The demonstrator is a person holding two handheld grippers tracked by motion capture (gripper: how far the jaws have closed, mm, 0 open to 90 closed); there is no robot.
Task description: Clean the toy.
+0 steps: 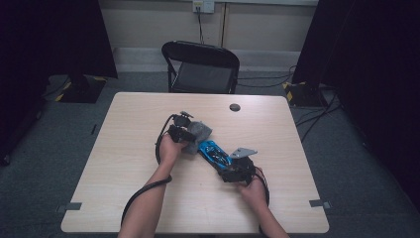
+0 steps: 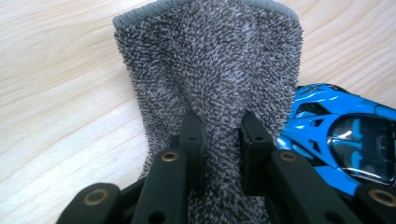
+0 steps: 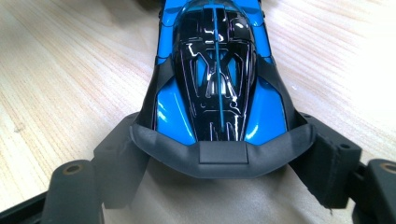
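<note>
Toy car [image 1: 214, 152], blue and black, sits mid-table [image 1: 124, 148], its rear wing gripped between the jaws of the right gripper [image 1: 232, 168]; jaws stand wide on the car's tail. Left gripper [image 1: 190, 133] pinches a grey cloth [image 1: 199, 130], jaws narrow, folds bunched between them. Cloth touches the car's far end. Black chair [image 1: 200, 67] beyond the table.

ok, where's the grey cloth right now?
High view: the grey cloth is mid-table, pinched in the left gripper, touching the blue toy car that the right gripper holds.
</note>
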